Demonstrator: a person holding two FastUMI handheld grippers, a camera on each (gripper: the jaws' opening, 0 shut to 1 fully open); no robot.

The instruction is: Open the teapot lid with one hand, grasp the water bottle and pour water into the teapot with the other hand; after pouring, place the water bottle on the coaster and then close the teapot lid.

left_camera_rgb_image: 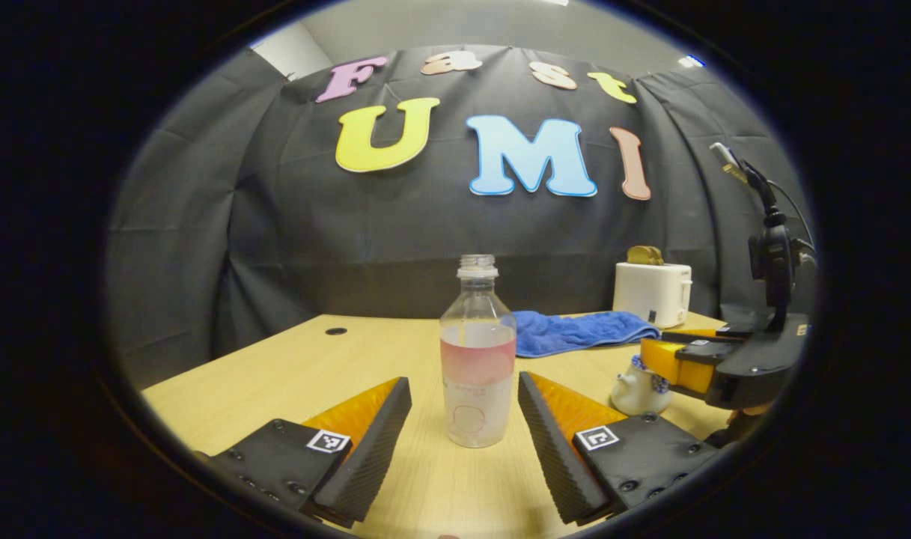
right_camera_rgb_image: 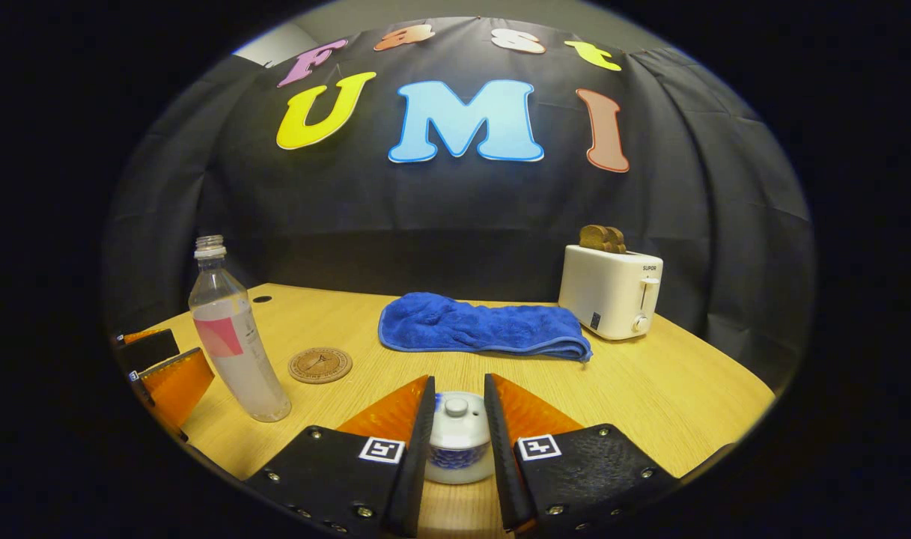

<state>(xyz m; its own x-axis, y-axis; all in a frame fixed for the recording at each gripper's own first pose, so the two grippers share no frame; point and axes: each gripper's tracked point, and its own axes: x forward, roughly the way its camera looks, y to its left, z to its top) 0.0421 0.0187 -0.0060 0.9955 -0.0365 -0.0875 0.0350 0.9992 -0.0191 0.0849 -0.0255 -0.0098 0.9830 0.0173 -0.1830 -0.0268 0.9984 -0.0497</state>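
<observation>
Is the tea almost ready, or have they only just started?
Only just started. Nothing looks done yet: the lid sits on the teapot, and the water bottle stands uncapped on the table. In hand: the right tongs straddle the lid, and the left tongs are open around the bottle, apart from it. Left: lifting the lid, pouring, setting the bottle on the coaster, closing the lid.

The toaster [right_camera_rgb_image: 609,290] carries the brand word "SUPOR" near its top edge. The print on the water bottle [left_camera_rgb_image: 476,363] is too blurred to read.
</observation>
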